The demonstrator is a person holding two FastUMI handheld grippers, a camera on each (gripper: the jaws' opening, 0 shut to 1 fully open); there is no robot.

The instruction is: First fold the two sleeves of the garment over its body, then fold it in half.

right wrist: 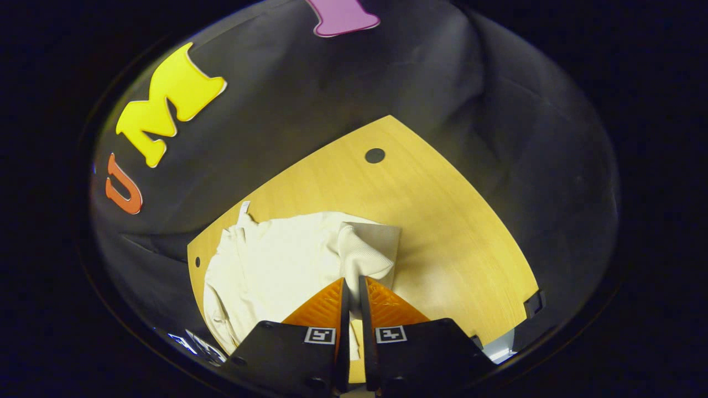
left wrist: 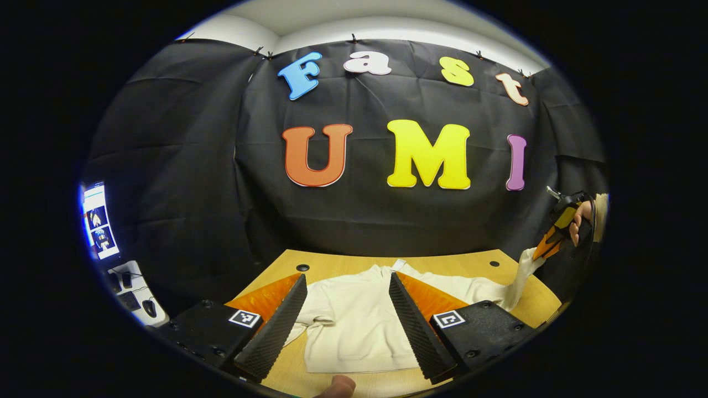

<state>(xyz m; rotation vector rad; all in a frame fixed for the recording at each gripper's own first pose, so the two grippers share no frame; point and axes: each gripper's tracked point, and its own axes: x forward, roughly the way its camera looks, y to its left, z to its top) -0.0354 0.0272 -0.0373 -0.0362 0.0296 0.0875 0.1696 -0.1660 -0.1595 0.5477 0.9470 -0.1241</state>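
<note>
Cream garment (left wrist: pixel 354 320) lies flat, right sleeve (right wrist: pixel 368 249) lifted.

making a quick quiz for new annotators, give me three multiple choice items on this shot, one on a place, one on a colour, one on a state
1. Where does the garment lie?
A. on the wooden table
B. on the floor
C. on a chair

2. What colour is the garment?
A. dark blue
B. cream white
C. red

3. What is the right claw doing?
A. hanging open, apart from the cloth
B. shut on the sleeve, lifting it
C. resting on the monitor

Key: 1 A, the body lies spread flat on the tabletop; 2 B, the cloth shows pale cream in both views; 3 B, its fingers pinch the sleeve, raised off the table.
</note>
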